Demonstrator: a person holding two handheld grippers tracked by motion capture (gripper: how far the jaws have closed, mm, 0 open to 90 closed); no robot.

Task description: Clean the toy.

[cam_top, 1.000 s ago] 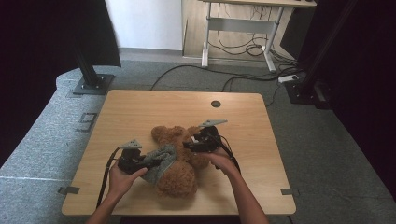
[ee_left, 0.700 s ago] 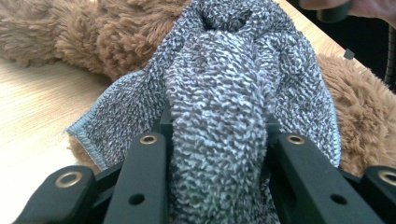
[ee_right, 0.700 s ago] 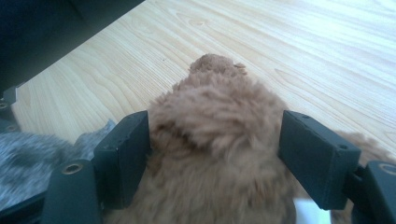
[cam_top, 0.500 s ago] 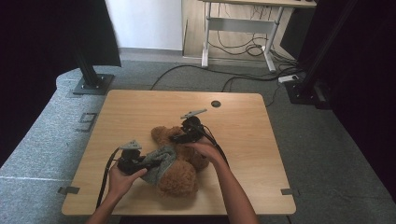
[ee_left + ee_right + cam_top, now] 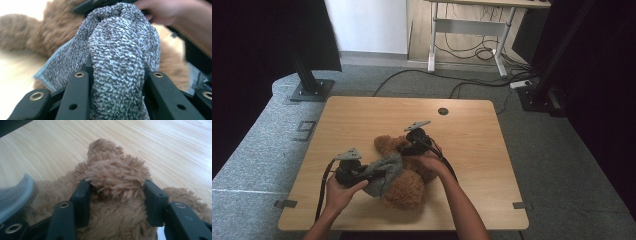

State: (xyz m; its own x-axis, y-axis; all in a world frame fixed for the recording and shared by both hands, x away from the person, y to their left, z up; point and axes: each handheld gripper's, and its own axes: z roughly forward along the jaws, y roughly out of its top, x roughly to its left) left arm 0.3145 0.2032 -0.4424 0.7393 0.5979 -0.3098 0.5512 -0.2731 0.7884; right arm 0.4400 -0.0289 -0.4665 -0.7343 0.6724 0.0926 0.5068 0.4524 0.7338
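A brown teddy bear (image 5: 404, 187) lies on the wooden table (image 5: 362, 115). A grey knitted garment (image 5: 384, 170) is draped over its left side. My left gripper (image 5: 366, 175) is shut on a thick fold of this knit (image 5: 117, 45), which bulges between its jaws (image 5: 116, 72). My right gripper (image 5: 404, 149) sits at the bear's far end. Its jaws have just been closing, and a fluffy tuft of the bear (image 5: 115, 170) is pinched between the pads (image 5: 117, 191). The other hand (image 5: 162, 10) shows beyond the knit.
A round cable hole (image 5: 442, 111) sits near the table's far edge. Bare wood (image 5: 162, 142) stretches beyond the bear. A black stand base (image 5: 309, 90) and floor cables (image 5: 472, 85) lie past the table.
My right gripper has moved left and away across the bear to its far end and closed on the fur. My left gripper has lifted the knit slightly.
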